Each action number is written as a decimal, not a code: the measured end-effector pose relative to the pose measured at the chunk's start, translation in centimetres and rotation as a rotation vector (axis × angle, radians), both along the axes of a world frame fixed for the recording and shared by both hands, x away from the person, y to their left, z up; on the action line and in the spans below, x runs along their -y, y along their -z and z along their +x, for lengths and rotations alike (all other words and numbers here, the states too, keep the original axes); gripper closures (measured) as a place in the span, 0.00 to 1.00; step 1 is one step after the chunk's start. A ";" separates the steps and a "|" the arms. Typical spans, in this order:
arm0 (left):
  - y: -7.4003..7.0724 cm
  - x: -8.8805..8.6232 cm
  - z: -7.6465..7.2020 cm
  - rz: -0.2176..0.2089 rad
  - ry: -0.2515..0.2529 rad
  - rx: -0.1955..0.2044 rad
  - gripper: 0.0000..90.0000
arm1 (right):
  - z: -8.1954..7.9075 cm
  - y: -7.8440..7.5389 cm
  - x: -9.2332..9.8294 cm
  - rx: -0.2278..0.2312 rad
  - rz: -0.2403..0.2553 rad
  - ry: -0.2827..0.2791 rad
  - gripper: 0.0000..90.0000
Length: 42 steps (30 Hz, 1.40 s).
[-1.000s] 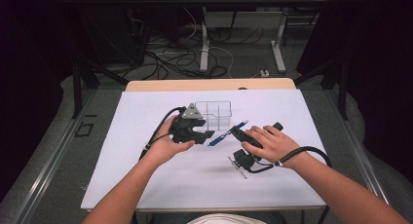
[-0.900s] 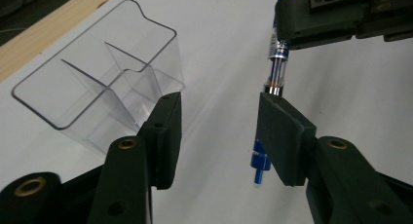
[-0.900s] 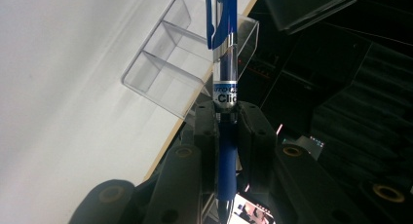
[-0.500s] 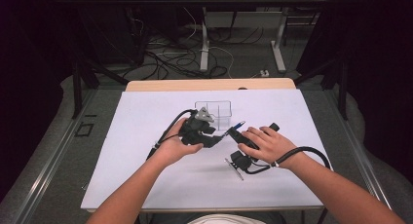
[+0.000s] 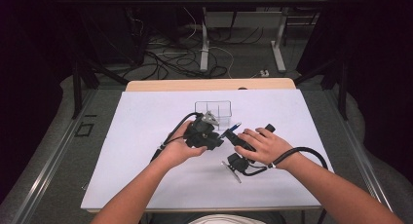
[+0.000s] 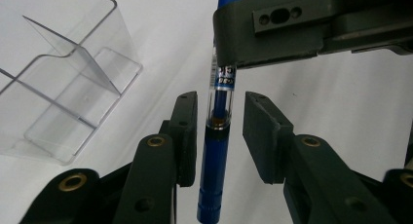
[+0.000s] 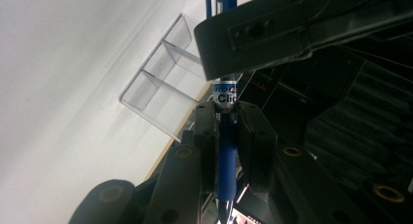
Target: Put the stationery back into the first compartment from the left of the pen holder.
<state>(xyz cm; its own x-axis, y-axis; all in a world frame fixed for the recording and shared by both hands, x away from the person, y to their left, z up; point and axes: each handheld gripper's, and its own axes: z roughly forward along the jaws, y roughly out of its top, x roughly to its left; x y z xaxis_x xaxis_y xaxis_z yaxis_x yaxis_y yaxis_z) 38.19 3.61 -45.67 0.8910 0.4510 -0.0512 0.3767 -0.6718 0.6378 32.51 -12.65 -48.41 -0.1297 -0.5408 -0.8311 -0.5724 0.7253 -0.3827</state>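
Pen (image 6: 218, 136), blue with a clear middle, is clamped between the right gripper (image 7: 227, 136)'s jaws just above the white table (image 5: 146, 185). The left gripper (image 6: 220, 131)'s jaws have just been closing around its barrel; one pad is near or touching it, the other is apart. A clear divided box (image 5: 213, 108) stands just beside them.

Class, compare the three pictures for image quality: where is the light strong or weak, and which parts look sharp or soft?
High view: the white table is evenly lit, the room behind is dark, and detail is soft. Left gripper view: bright, and the pen and clear box are sharp, with light glare on the box walls. Right gripper view: the tabletop is washed out, the black parts are underexposed, and the pen label is slightly blurred.
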 end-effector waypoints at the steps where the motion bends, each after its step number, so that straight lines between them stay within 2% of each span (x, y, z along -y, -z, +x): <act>1: 0.1 0.1 0.0 0.006 -0.001 0.002 0.74 | 0.0 0.1 -0.1 -0.001 -0.002 -0.003 0.88; 6: 0.3 0.4 0.0 0.014 0.005 0.004 0.76 | 0.0 0.2 -0.3 -0.005 0.001 -0.007 0.88; 7: 0.3 0.4 0.0 0.021 0.005 0.016 0.77 | -0.1 0.2 -0.4 -0.005 0.005 -0.004 0.88; 12: 0.2 0.4 0.1 0.026 0.002 0.018 0.82 | -0.2 0.1 -0.6 -0.005 -0.002 -0.019 0.88; 14: 0.2 0.4 0.1 0.023 0.003 0.004 0.84 | -0.2 0.1 -0.7 -0.005 -0.003 -0.031 0.88; 16: 0.2 0.5 0.1 0.043 0.001 0.009 0.85 | -0.3 0.2 -0.7 -0.007 0.004 -0.023 0.88; 18: 0.3 0.6 0.0 0.062 0.002 0.001 0.87 | -0.3 0.3 -0.9 -0.006 -0.010 -0.044 0.88; 21: 0.3 0.6 -0.1 0.057 -0.009 -0.008 0.88 | -0.5 0.2 -1.0 0.000 -0.026 -0.036 0.88; 22: 0.3 0.6 -0.1 0.051 -0.012 -0.010 0.88 | -0.4 0.3 -1.0 -0.006 -0.010 -0.036 0.88; 25: 0.3 0.5 0.0 0.063 -0.010 -0.010 0.88 | -0.4 0.3 -1.0 -0.004 -0.009 -0.029 0.88; 28: 0.3 0.5 0.0 0.069 -0.008 -0.011 0.88 | -0.2 0.5 -1.1 -0.024 0.008 -0.049 0.88; 29: 0.4 0.5 0.1 0.066 -0.006 -0.010 0.88 | -0.6 0.0 -1.3 -0.004 -0.042 0.013 0.87; 30: 0.4 0.5 0.1 0.066 -0.006 -0.010 0.88 | -0.6 0.0 -1.3 -0.004 -0.042 0.013 0.87; 31: 0.4 0.5 0.1 0.064 -0.010 -0.009 0.88 | -0.3 0.3 -1.2 -0.033 0.005 -0.018 0.84; 33: 0.5 0.5 0.1 0.055 -0.025 -0.007 0.88 | -0.2 0.3 -1.2 -0.035 0.016 -0.028 0.81; 35: 0.5 0.4 0.3 0.065 -0.023 -0.010 0.88 | -0.2 0.0 -1.1 -0.031 0.017 -0.003 0.75; 36: 0.4 0.3 0.3 0.064 -0.026 -0.008 0.88 | -0.2 0.0 -1.1 -0.031 0.017 -0.003 0.75; 42: 0.3 0.0 0.6 0.049 -0.051 -0.006 0.88 | -0.4 -0.3 -0.7 -0.044 0.065 0.008 0.64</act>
